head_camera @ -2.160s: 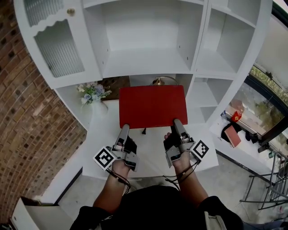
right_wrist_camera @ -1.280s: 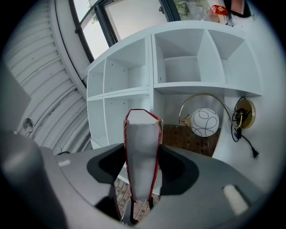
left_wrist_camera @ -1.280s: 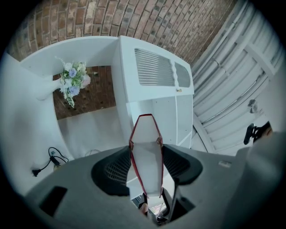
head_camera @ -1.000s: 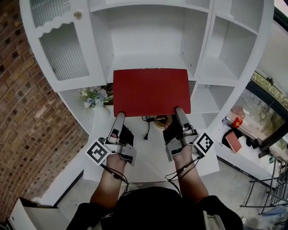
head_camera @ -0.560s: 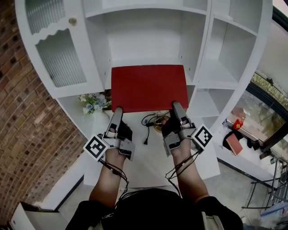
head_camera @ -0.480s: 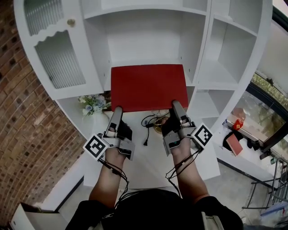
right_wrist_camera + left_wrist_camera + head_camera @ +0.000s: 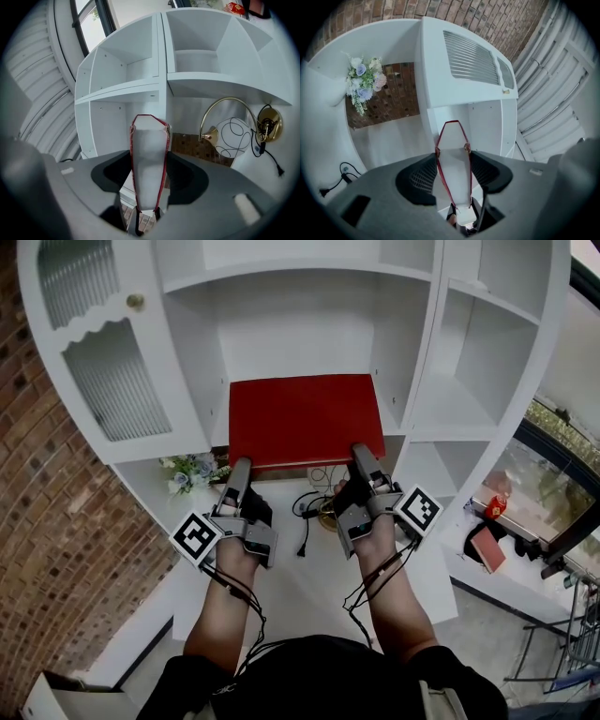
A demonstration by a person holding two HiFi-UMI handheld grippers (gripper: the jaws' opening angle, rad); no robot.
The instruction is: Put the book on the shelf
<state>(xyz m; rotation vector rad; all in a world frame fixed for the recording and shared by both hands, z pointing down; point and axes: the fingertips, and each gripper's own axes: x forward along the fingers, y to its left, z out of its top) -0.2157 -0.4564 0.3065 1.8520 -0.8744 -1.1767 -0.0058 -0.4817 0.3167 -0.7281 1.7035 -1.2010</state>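
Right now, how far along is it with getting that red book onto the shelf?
Done: the book is up off the desk, held flat at the middle shelf opening. In hand: the left gripper and right gripper each clamp its near edge. Left: slide it fully in, set it down, let go.

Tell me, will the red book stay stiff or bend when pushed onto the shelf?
Probably stiff: the red book lies flat though the left hand-held gripper and right hand-held gripper clamp only its near edge. Its thick page block suggests some weight. Its smooth cover may slide easily.
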